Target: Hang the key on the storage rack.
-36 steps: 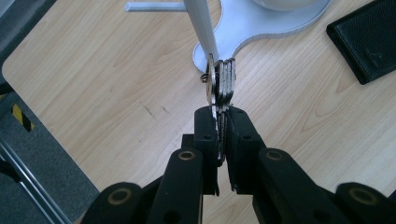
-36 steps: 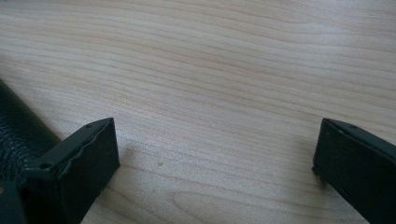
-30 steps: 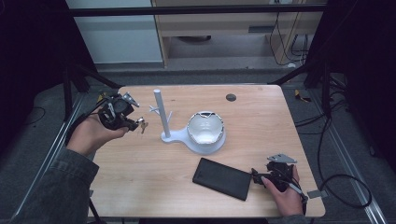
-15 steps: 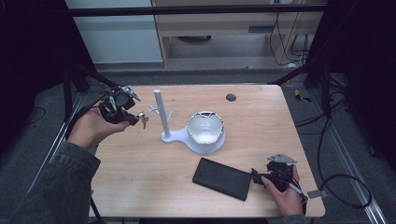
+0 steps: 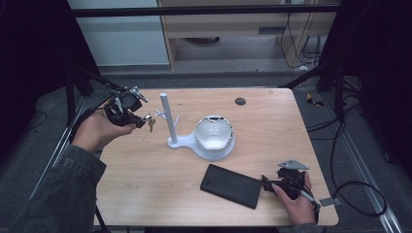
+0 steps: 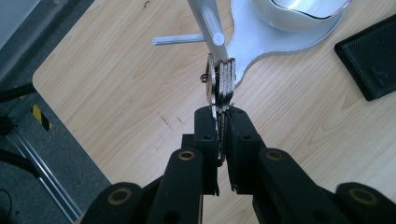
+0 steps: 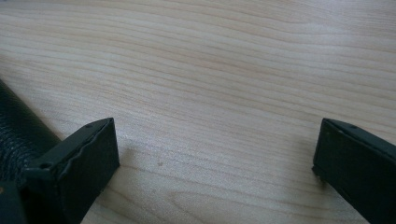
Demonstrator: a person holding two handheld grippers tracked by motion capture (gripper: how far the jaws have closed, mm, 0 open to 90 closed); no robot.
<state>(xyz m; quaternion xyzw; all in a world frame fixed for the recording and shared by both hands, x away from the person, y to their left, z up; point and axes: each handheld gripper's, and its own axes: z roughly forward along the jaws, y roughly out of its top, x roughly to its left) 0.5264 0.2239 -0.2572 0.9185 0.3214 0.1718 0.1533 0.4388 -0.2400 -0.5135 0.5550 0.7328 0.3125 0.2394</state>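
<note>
The table [image 5: 145, 194] carries a white stand [image 5: 201, 148] near its middle: a flat base with a bowl [image 5: 214, 135] on its right part and an upright post [image 5: 167, 119] on its left part, from which short pegs [image 5: 160, 114] stick out level. A black wallet [image 5: 231, 186] lies flat toward the near right corner, well apart from the stand. The left gripper [image 5: 141, 120] hangs over the far left part of the table, just beside the post on its left, jaws pressed together on a bunch of keys [image 6: 220, 84]. In the left gripper view the keys stand edge-on straight out of the jaw tips, and the post and a peg [image 6: 180, 40] lie right ahead of them, close but apart. That is the relation the coming move seems to turn on: the keys' ring has to meet a peg's free end, and the peg's long axis runs level, out from the post, so the ring likely needs to come in along that axis rather than from above. The left hand [image 5: 99, 131] is far the nearer one. The right gripper [image 5: 268, 184] rests low at the near right edge, jaws spread wide with only bare wood between them, its left jaw just beside the wallet's end.
</note>
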